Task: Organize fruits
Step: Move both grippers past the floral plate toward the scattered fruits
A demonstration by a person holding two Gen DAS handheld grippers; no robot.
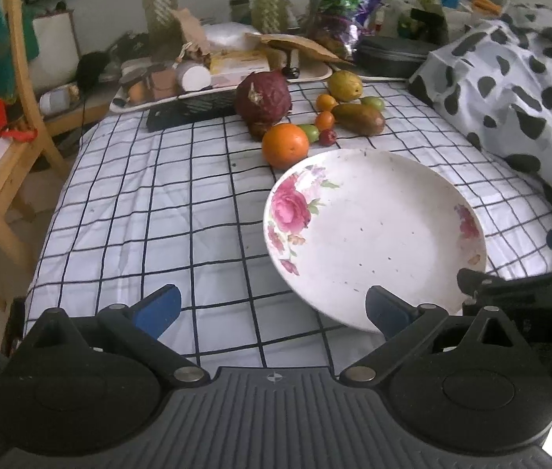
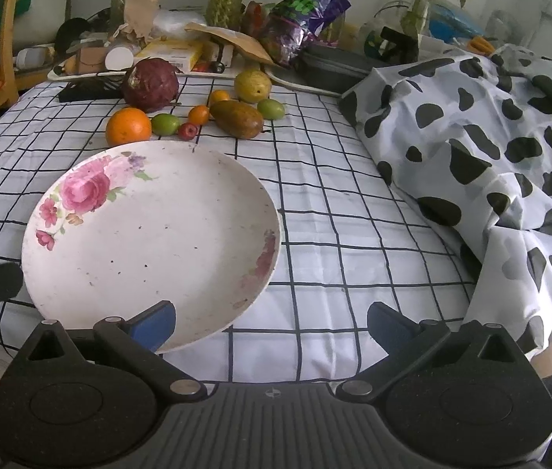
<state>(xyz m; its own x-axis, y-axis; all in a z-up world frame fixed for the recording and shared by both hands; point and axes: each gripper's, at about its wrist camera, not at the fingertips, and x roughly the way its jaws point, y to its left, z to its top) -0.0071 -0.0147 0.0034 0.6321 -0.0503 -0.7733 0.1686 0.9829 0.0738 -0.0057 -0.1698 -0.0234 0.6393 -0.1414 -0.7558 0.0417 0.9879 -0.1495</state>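
Note:
A white plate with pink roses (image 1: 377, 234) (image 2: 151, 242) lies bare on the checked cloth. Beyond its far rim sit a large orange (image 1: 285, 145) (image 2: 128, 126), a dark red cabbage-like head (image 1: 263, 96) (image 2: 150, 84), a brown-green mango (image 1: 359, 118) (image 2: 237, 118), a yellow-green mango (image 1: 345, 85) (image 2: 253, 85), two small oranges (image 1: 325, 119) (image 2: 199, 114), green fruits (image 1: 309, 131) (image 2: 165, 124) and a small red fruit (image 1: 327, 136) (image 2: 188, 130). My left gripper (image 1: 274, 310) is open, its right finger over the plate's near rim. My right gripper (image 2: 272, 324) is open, its left finger over the same rim.
A cow-patterned blanket (image 1: 518, 78) (image 2: 491, 136) is heaped on the right. Trays, boxes, a purple bag (image 2: 307, 11) and plant vases crowd the far edge. A wooden chair (image 1: 10, 117) stands off the left side. The checked cloth (image 1: 139, 203) stretches left of the plate.

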